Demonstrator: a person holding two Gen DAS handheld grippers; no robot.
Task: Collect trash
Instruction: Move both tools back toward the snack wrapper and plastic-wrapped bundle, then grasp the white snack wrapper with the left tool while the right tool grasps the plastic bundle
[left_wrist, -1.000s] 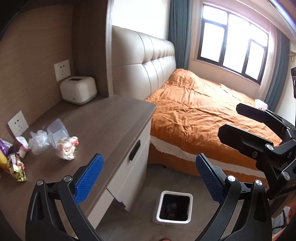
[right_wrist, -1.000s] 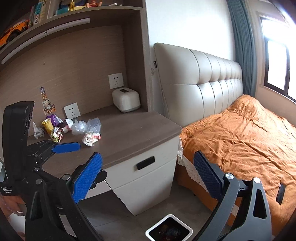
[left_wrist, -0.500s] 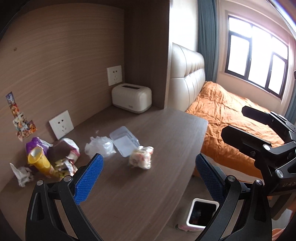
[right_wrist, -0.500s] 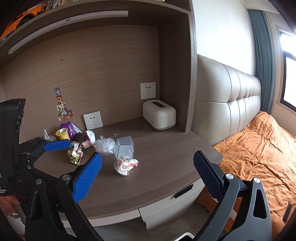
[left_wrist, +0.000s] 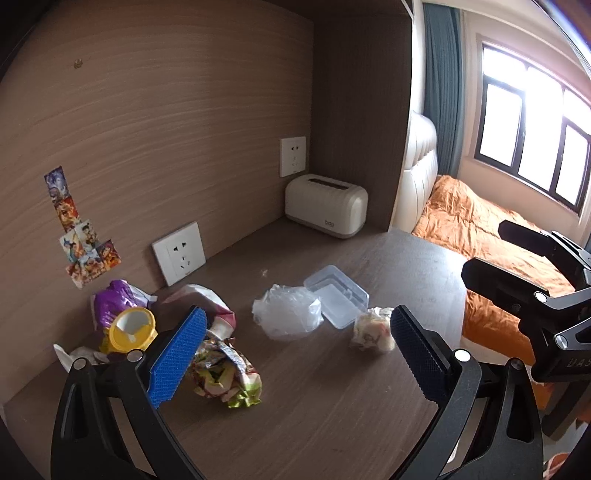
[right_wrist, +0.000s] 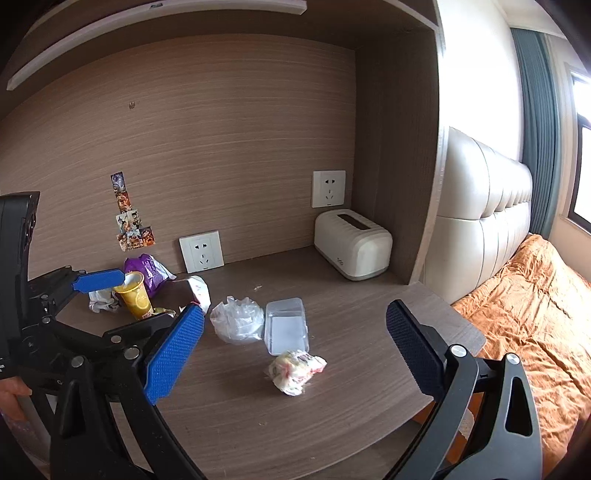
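Now, looking along my left gripper (left_wrist: 295, 354), I am holding its jaws spread wide with nothing between them, hovering above the desk (left_wrist: 332, 413). The crumpled snack wrapper (left_wrist: 227, 373) is lying just ahead of my left-hand pad, a little inside it, its long axis running from that pad away toward the lower middle of the gap. The clear plastic bag (left_wrist: 286, 315) is sitting farther ahead, near the centre line, touching the clear plastic box (left_wrist: 336, 295) beyond it. The wadded paper ball (left_wrist: 373, 328) is lying just inside my right-hand pad. Off past the left pad, the yellow cup (left_wrist: 129, 330) and purple packet (left_wrist: 114, 299) are crowding the wall. My right gripper is showing at the right edge, clear of the litter.

Turning to my right gripper (right_wrist: 291, 347), I am keeping those jaws spread too, empty. The paper ball (right_wrist: 295, 371) is lying almost dead centre between the pads and just ahead, roughly round, so no axis to line up. The plastic box (right_wrist: 286, 325) is lying beyond it, long side pointing away from me, with the plastic bag (right_wrist: 238, 325) against its left side. My left gripper (right_wrist: 144, 299) is reaching in from the left, over the cup (right_wrist: 133, 295).

I am judging the right jaws better placed for the ball, and the left nearer the wrapper.
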